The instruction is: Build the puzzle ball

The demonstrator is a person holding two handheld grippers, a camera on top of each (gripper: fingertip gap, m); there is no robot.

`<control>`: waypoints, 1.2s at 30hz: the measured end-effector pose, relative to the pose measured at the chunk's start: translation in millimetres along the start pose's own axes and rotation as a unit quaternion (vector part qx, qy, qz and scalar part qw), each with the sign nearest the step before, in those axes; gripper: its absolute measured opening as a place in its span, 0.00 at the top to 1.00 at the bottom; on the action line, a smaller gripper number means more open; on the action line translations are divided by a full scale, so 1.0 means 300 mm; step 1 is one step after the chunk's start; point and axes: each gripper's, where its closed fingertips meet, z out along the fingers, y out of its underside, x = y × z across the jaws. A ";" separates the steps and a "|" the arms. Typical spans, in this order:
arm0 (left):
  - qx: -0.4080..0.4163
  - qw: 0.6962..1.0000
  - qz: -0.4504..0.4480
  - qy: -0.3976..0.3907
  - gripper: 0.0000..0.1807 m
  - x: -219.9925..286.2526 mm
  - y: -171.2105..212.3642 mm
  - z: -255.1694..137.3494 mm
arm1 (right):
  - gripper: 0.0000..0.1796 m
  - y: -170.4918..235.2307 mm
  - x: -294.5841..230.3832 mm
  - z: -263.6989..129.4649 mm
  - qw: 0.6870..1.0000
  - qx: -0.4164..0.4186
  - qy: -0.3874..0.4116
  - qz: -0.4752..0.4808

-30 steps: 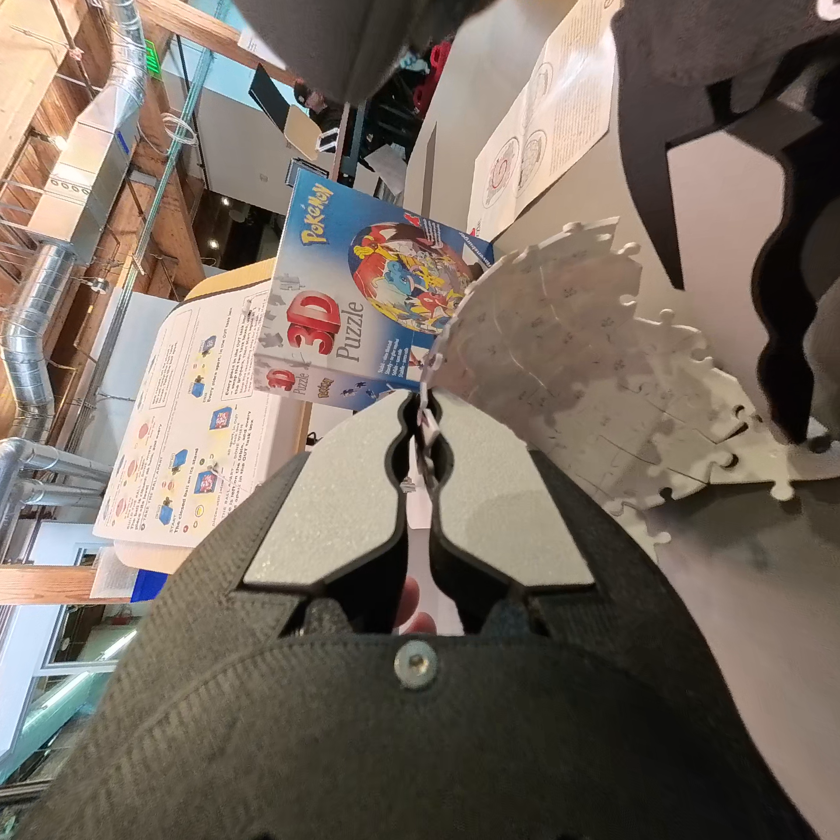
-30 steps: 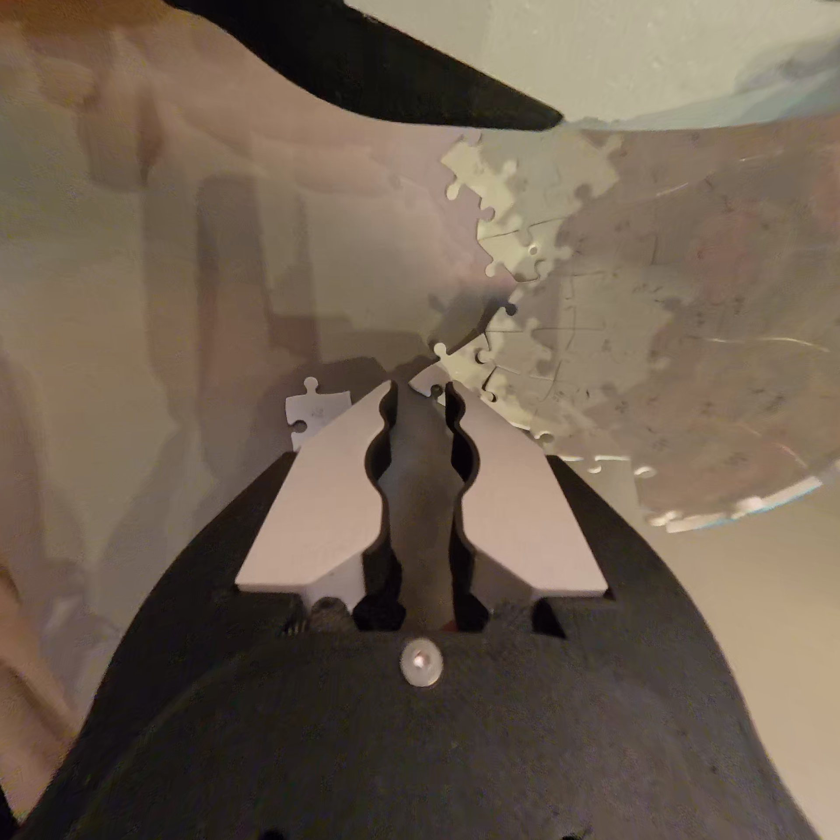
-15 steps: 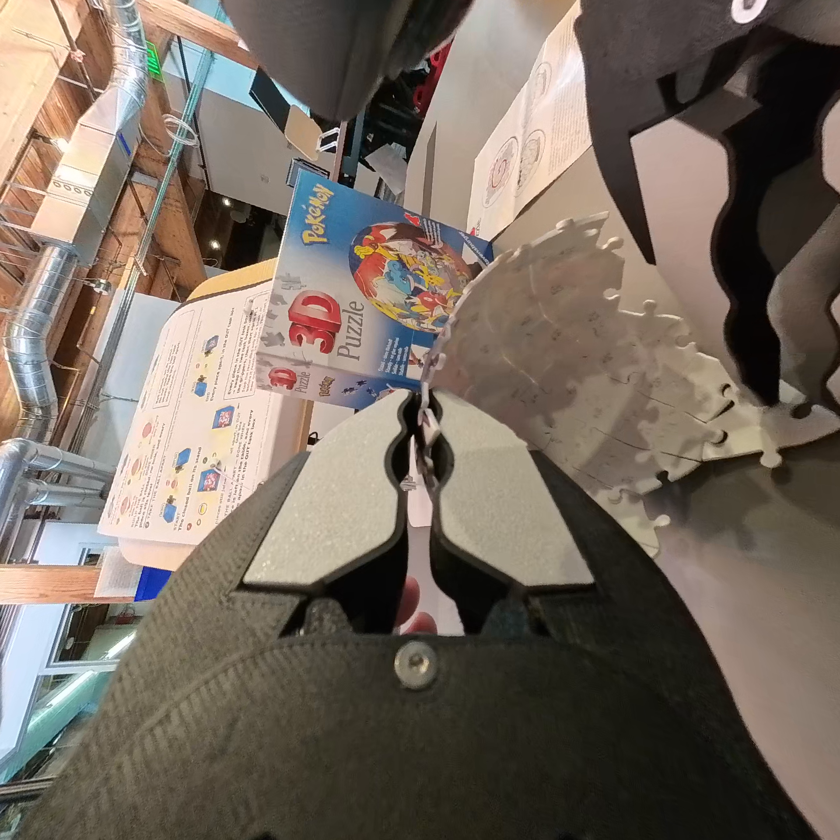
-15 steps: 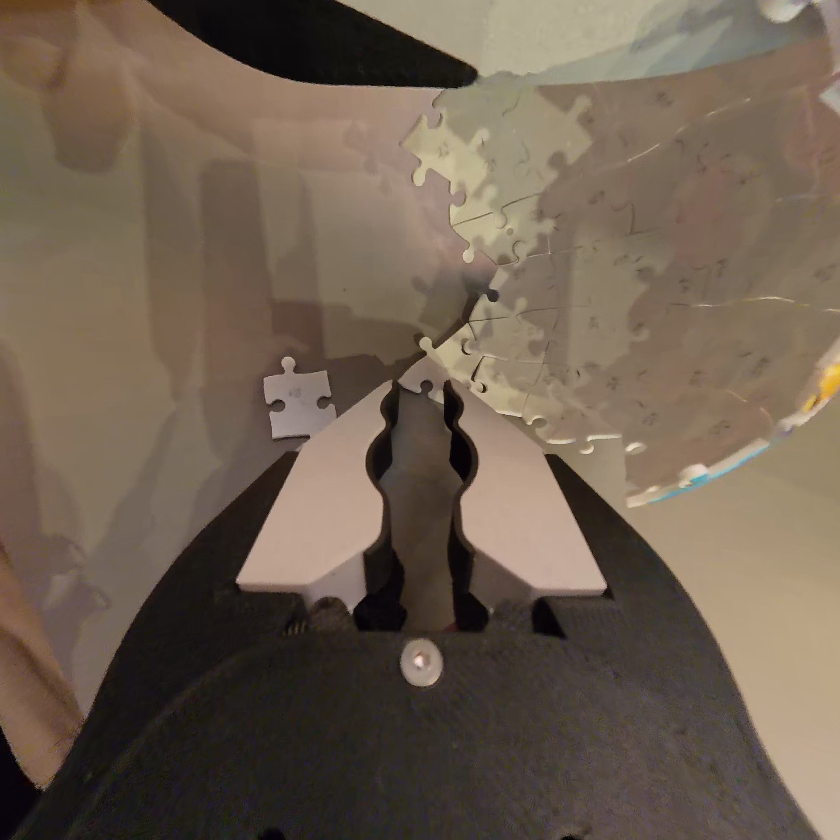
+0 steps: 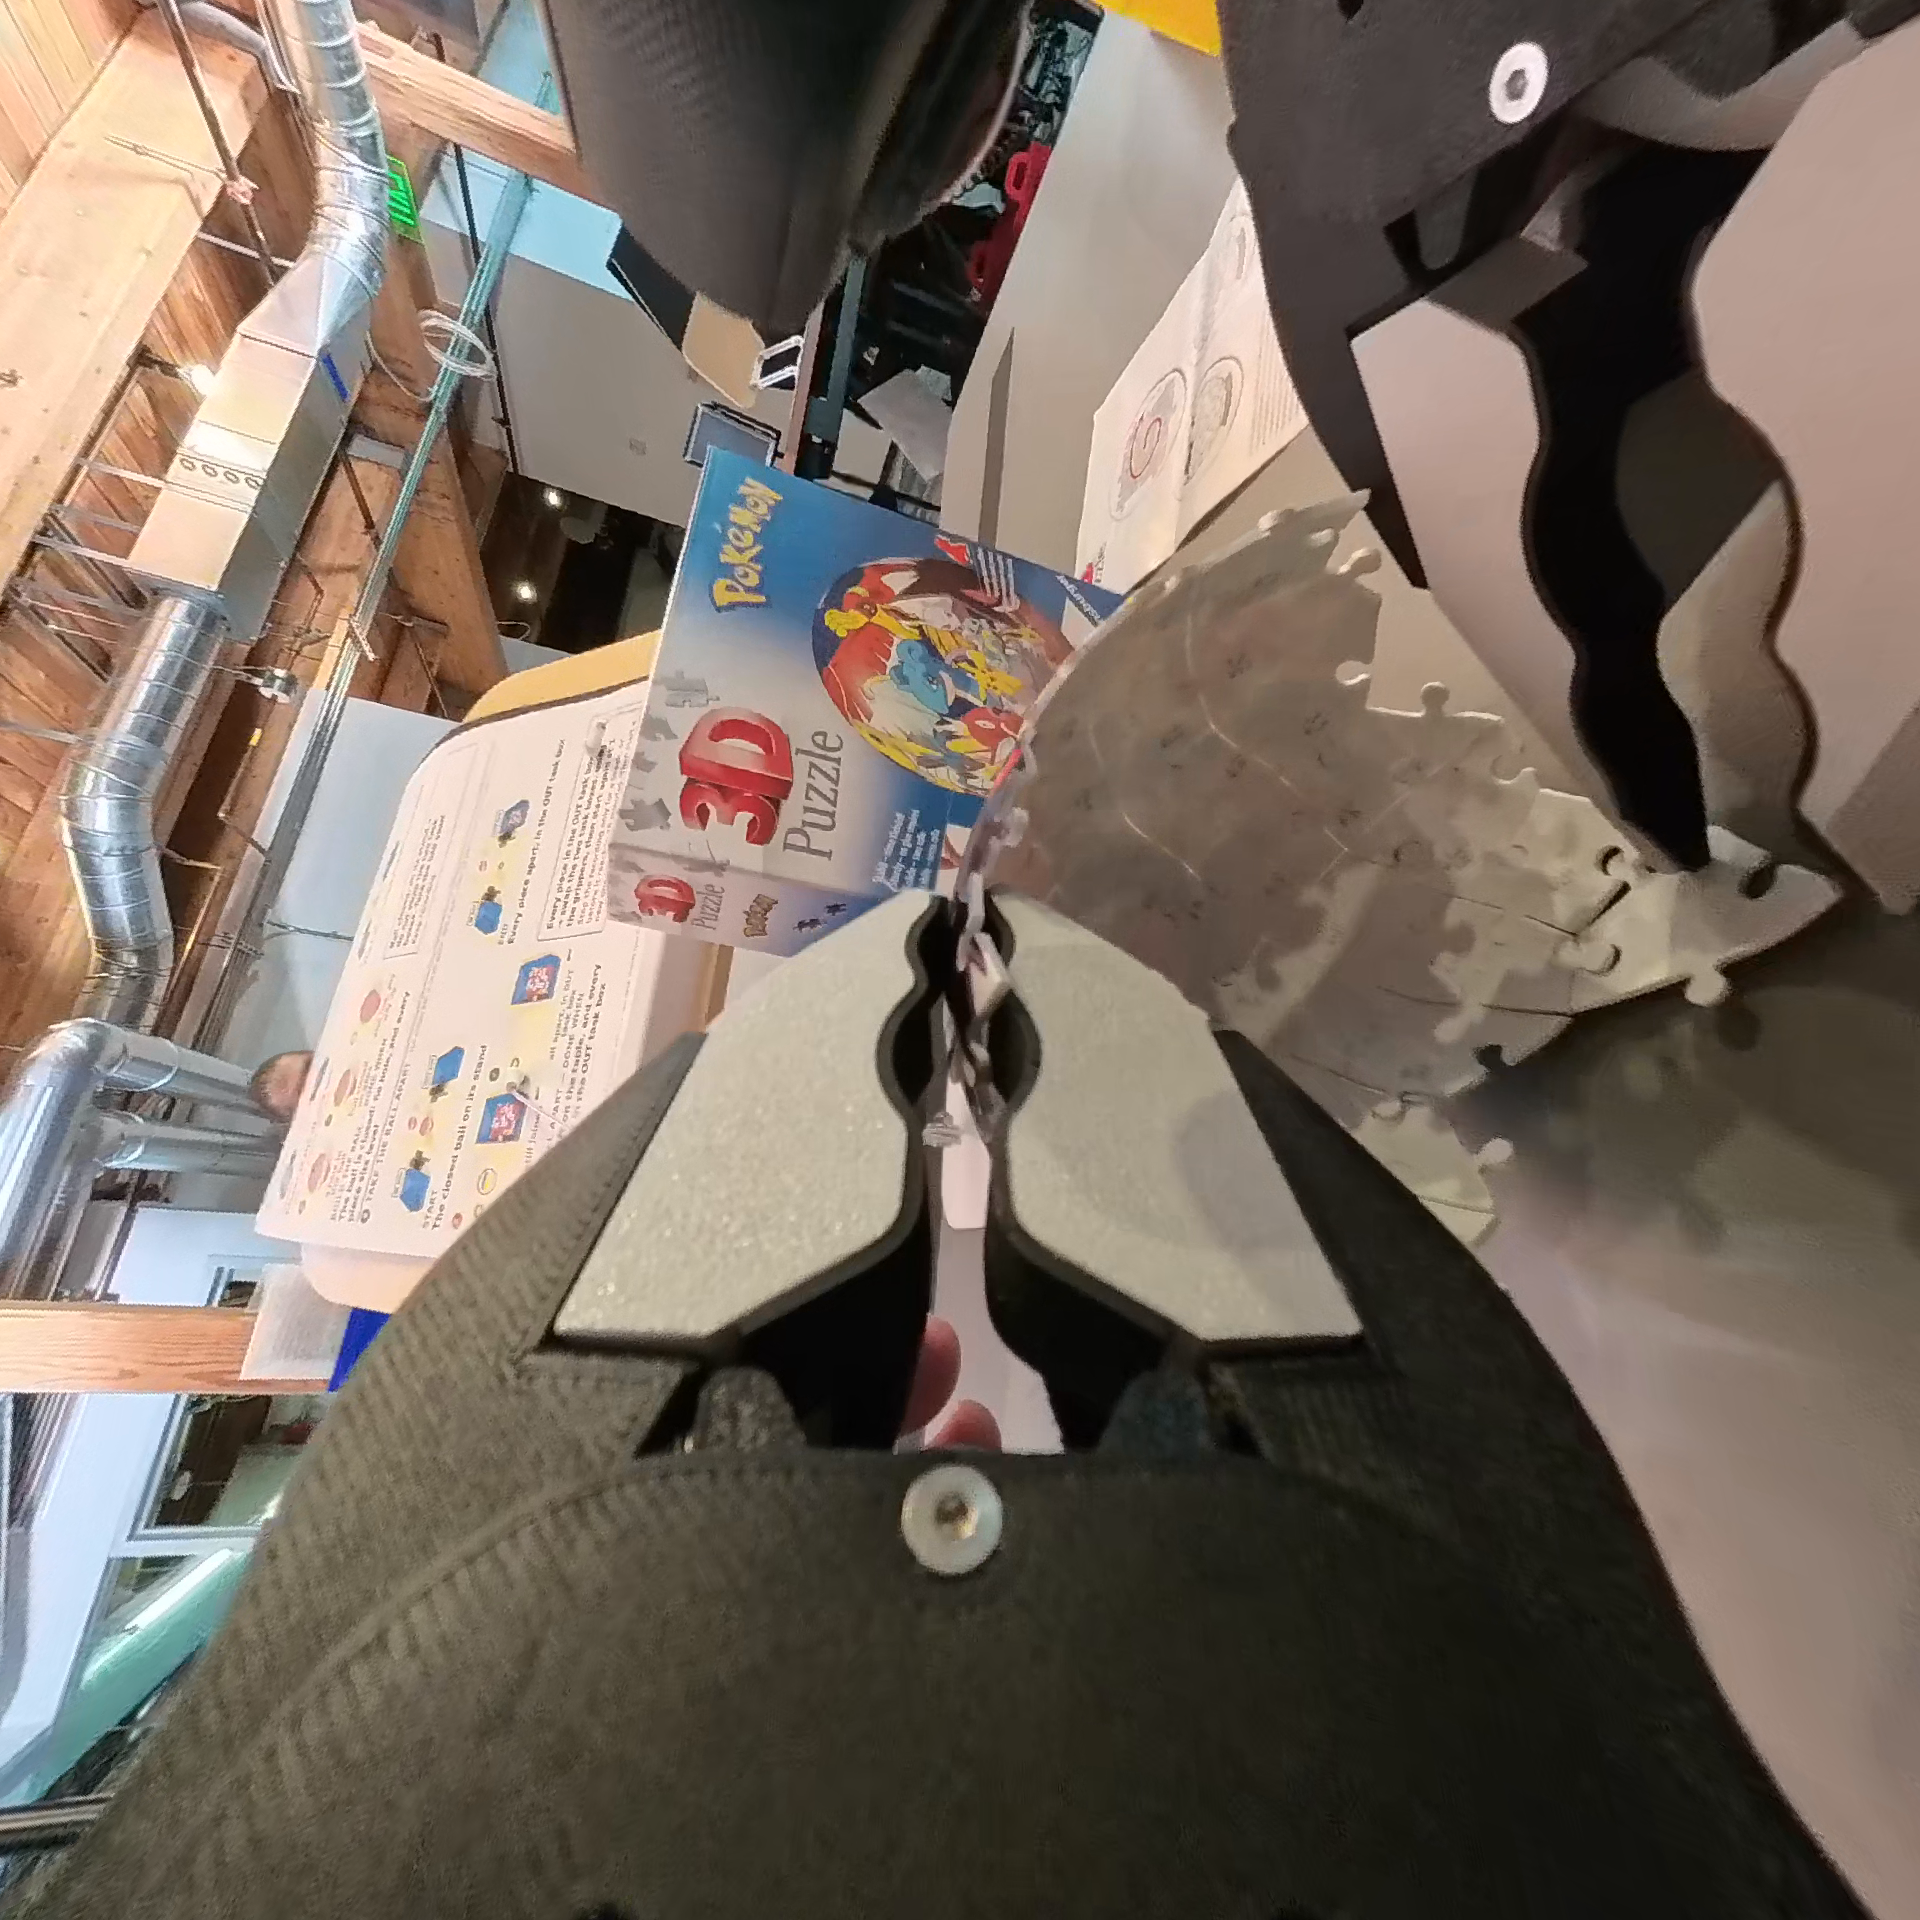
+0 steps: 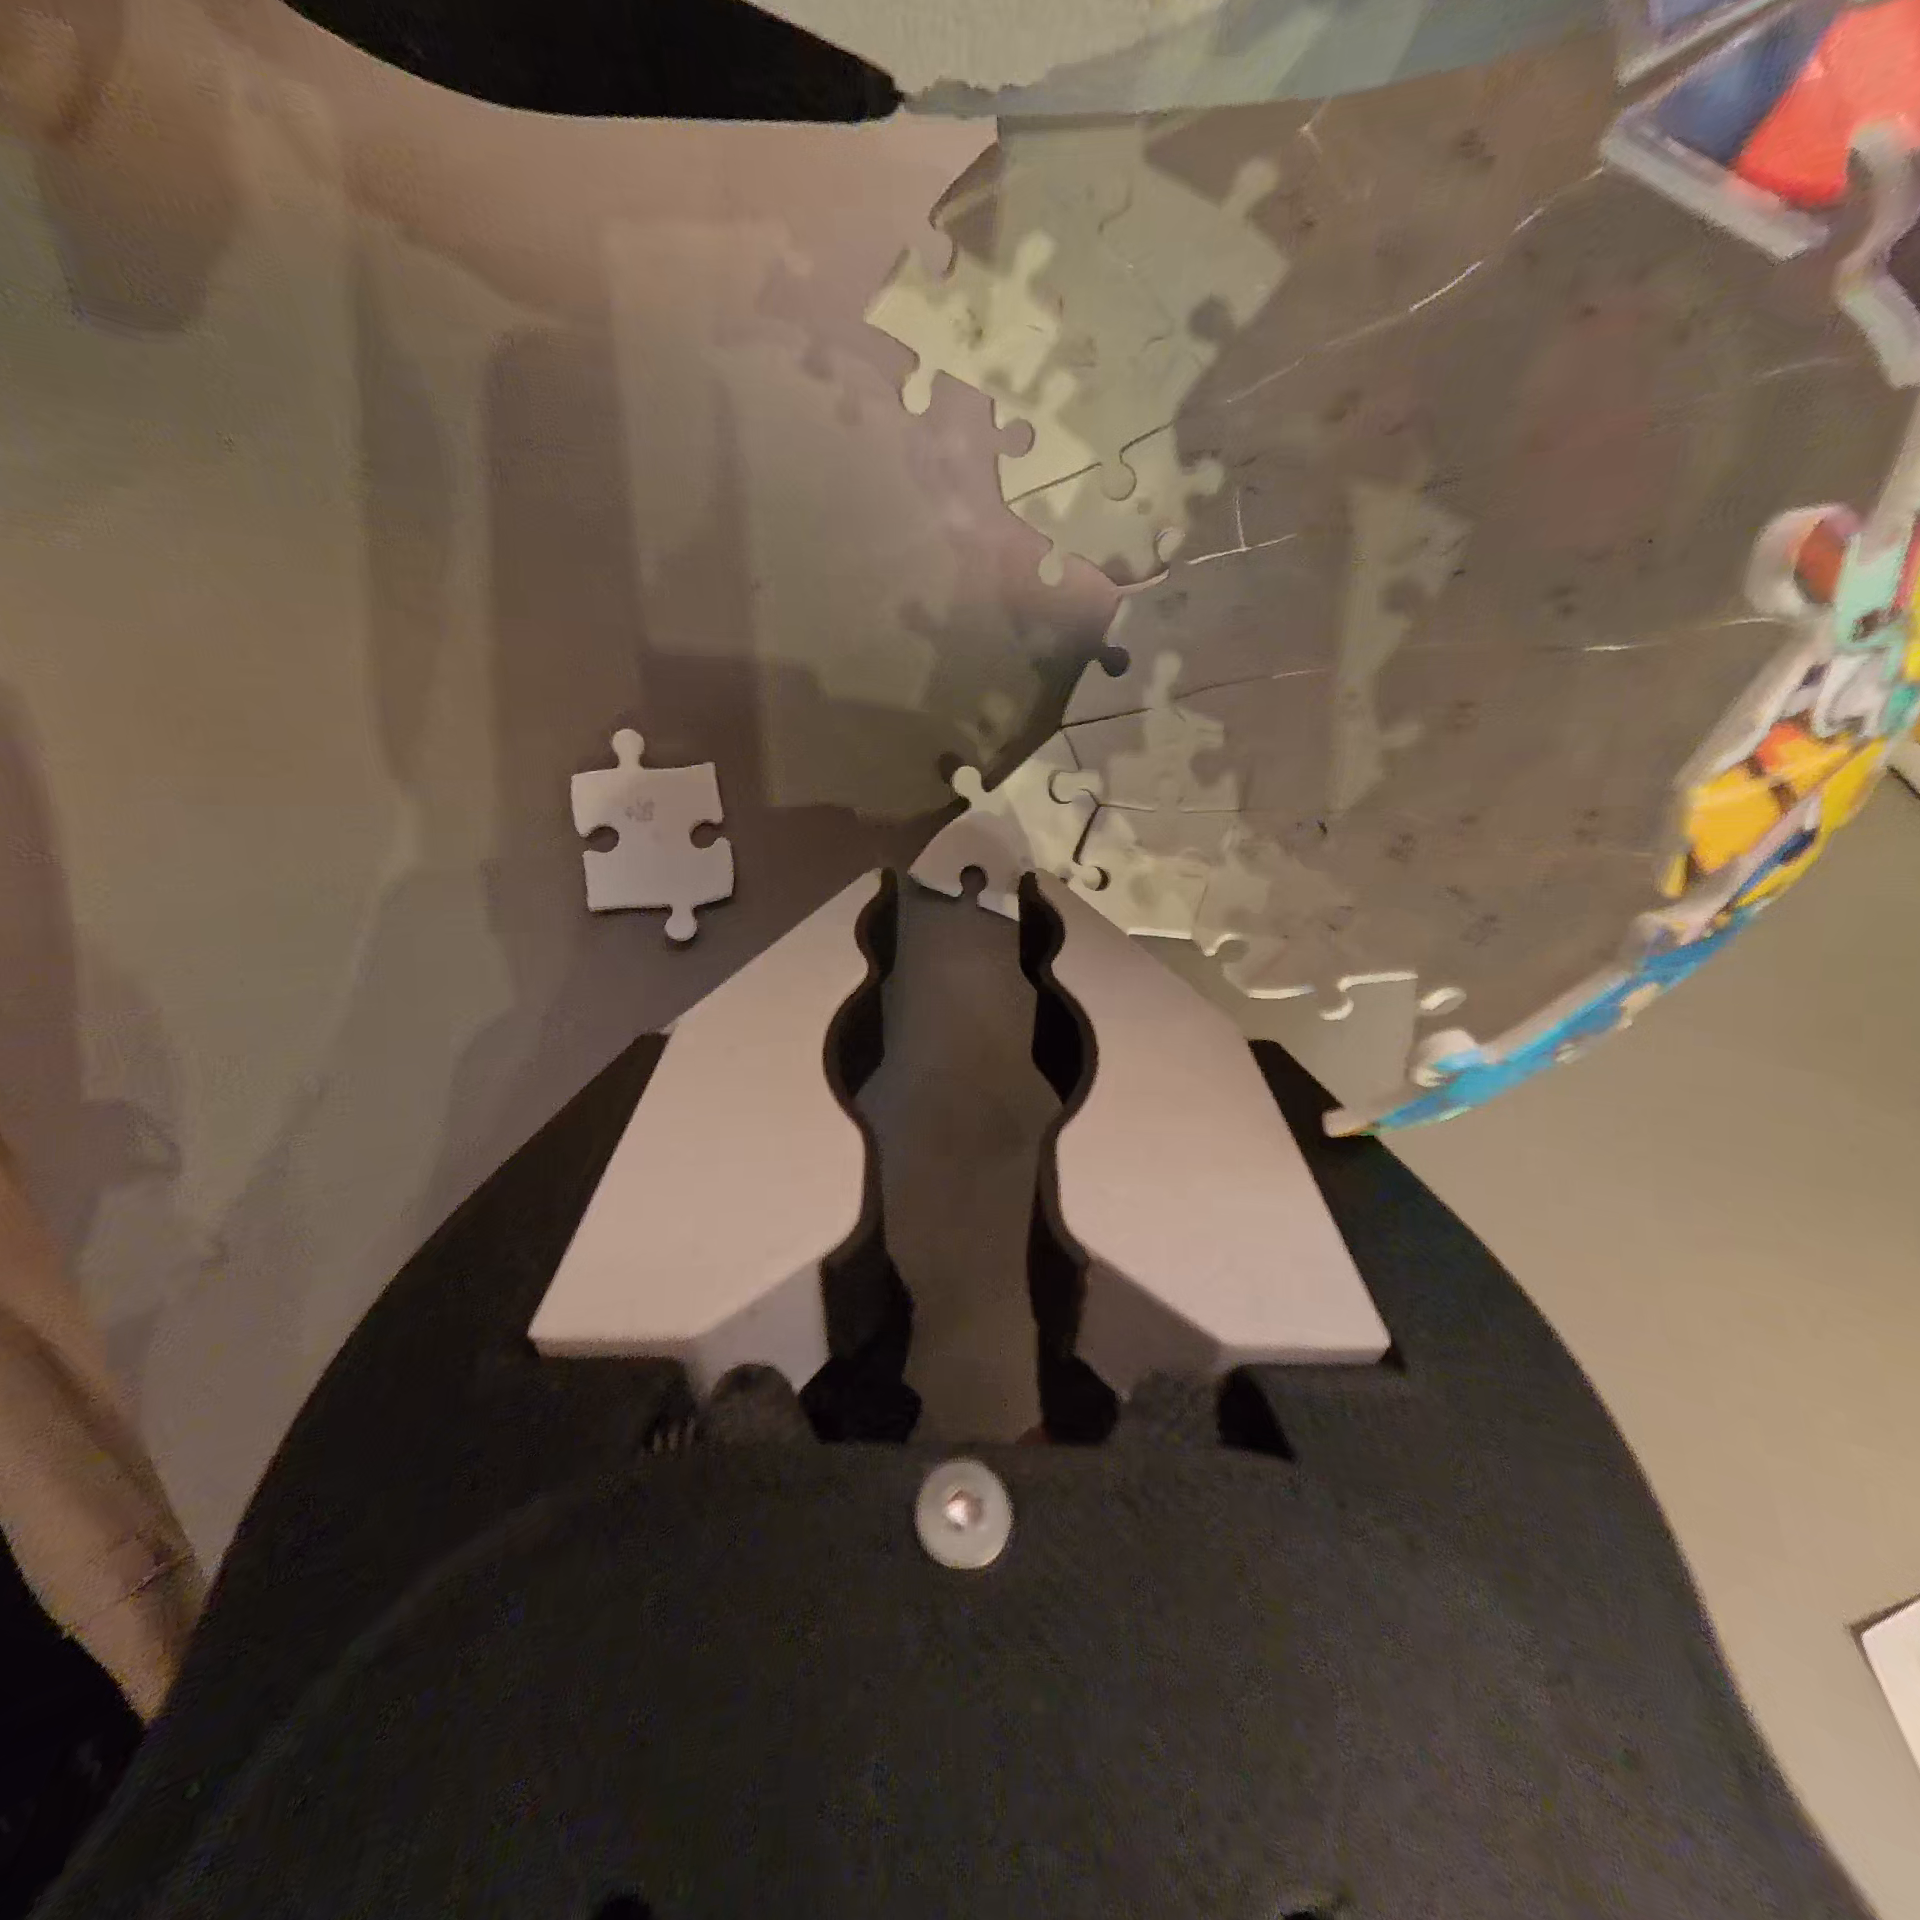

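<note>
Bench: grey, matte, carries everything. In the left wrist view a puzzle box stands at the far side, with two printed sheets in sight: one instruction sheet beyond the box, one paper leaflet further right.

Puzzle ball: one partial shell, curved, grey inner face toward both cameras, printed outer face showing only along its right rim in the right wrist view. Held above the bench, tilted, lower edge near the surface. Many pieces joined; exact count not readable.

Left gripper: fingers closed on the shell's rim, edge pieces pinched in the narrow slot between them.

Right gripper: fingers apart, gap clear through; a tabbed edge piece of the shell sits just at the tips. Nothing clamped. The left wrist view shows the same gripper coming in from above, one tip touching or almost touching the shell's outer edge.

Loose piece: one, lying face down on the bench, just left of the right gripper's tips, apart from the shell.

Judgement on the step: the right gripper seems to be steadying or pressing the shell's edge, with the loose piece the likely next pick. To do it well:
- keep the left grip firm but on the rim only; squeezing harder could pop joints
- press edge tabs straight in, not sideways
- take the flat piece by its short sides, low approach, since it lies flush

Count: two grippers, one shell, one loose piece, one box, two sheets.
</note>
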 end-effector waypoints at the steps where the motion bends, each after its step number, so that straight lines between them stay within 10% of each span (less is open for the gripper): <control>1: 0.000 1.000 0.002 -0.001 0.98 0.002 -0.003 -0.002 | 0.87 0.001 -0.003 -0.002 1.000 0.001 -0.004 0.002; 36: -0.041 0.995 -0.081 -0.030 0.98 0.012 0.004 0.004 | 0.91 0.058 0.033 -0.051 0.995 -0.017 -0.019 -0.095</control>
